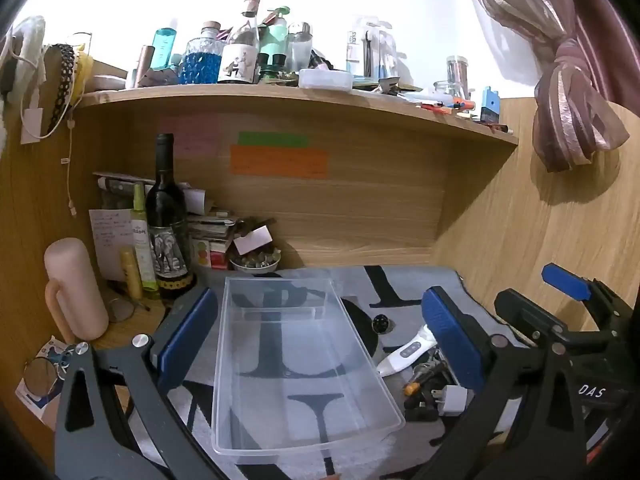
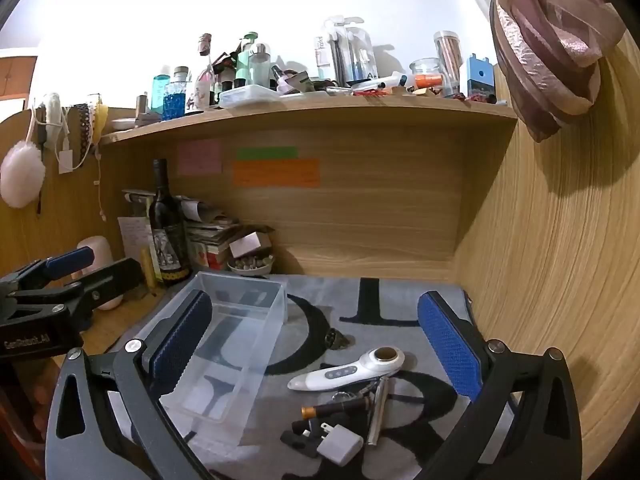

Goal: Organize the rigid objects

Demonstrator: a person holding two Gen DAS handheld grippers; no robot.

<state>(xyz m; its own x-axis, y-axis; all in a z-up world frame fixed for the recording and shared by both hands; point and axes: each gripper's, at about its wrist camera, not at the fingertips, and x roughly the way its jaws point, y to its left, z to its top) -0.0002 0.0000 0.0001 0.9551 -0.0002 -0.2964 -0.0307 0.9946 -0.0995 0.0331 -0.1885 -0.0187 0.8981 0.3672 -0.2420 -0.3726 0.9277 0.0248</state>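
An empty clear plastic box lies on the grey mat, between the fingers of my open left gripper; it also shows in the right wrist view. To its right lie a white handheld device, a dark tube with a gold cap, a silver pen-like stick, a white plug adapter and a small black piece. My right gripper is open and empty above these items. The white device and the adapter also show in the left wrist view.
A small round dark object sits on the mat. A wine bottle, yellow bottles, papers and a bowl crowd the back left corner. A pink cup stands at left. The shelf above holds several bottles.
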